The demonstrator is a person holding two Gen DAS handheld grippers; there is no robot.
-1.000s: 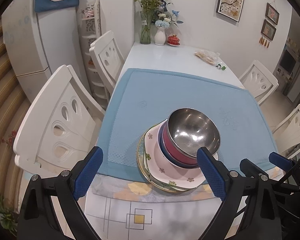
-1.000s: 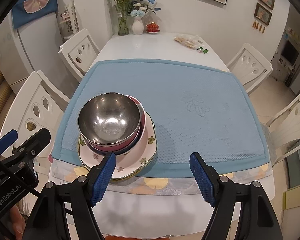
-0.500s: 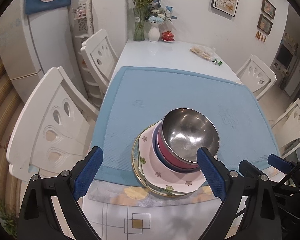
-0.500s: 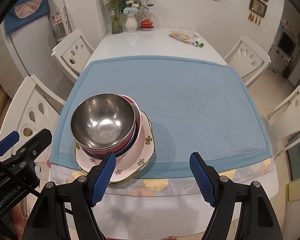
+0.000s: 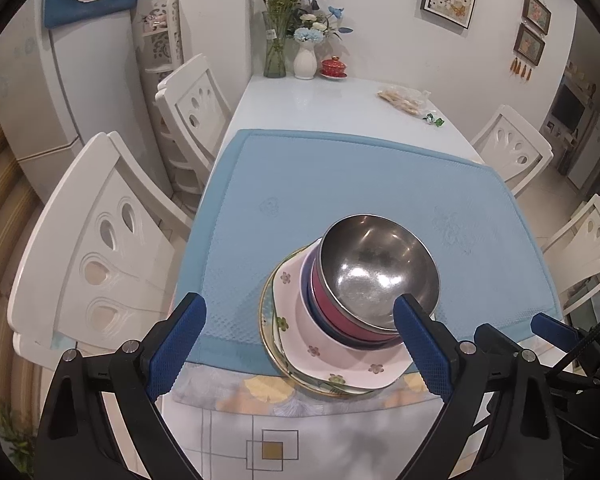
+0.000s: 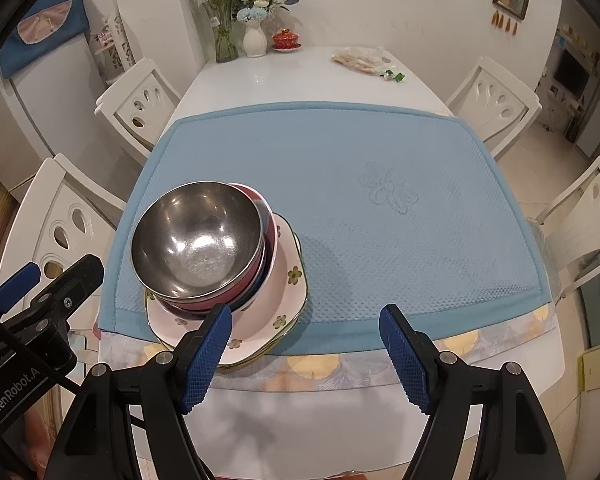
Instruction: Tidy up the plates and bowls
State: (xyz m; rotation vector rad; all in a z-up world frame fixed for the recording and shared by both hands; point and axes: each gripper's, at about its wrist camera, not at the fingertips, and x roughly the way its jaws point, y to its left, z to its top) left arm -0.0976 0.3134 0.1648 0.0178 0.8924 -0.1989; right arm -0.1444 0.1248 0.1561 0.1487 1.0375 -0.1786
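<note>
A steel bowl (image 5: 376, 264) (image 6: 198, 236) sits on top of a stack: a pink bowl (image 5: 332, 308) and a dark blue bowl (image 5: 306, 280) nested under it, on a pink flowered plate (image 5: 320, 350) (image 6: 284, 280) and a gold-rimmed plate (image 5: 268, 320). The stack stands at the near left edge of the blue mat (image 5: 340, 176) (image 6: 380, 200). My left gripper (image 5: 300, 340) is open and empty, above and in front of the stack. My right gripper (image 6: 306, 344) is open and empty, just right of the stack.
White chairs (image 5: 100, 240) (image 6: 496, 96) stand around the white table (image 5: 320, 96). Vases with flowers (image 6: 236, 20), a red lidded cup (image 6: 286, 38) and a snack bag (image 6: 358, 58) are at the far end. A fridge (image 5: 40, 80) is at the left.
Both grippers have drifted slightly, so the stack sits a little differently in each view. The dishes have not moved. Both grippers stay open.
</note>
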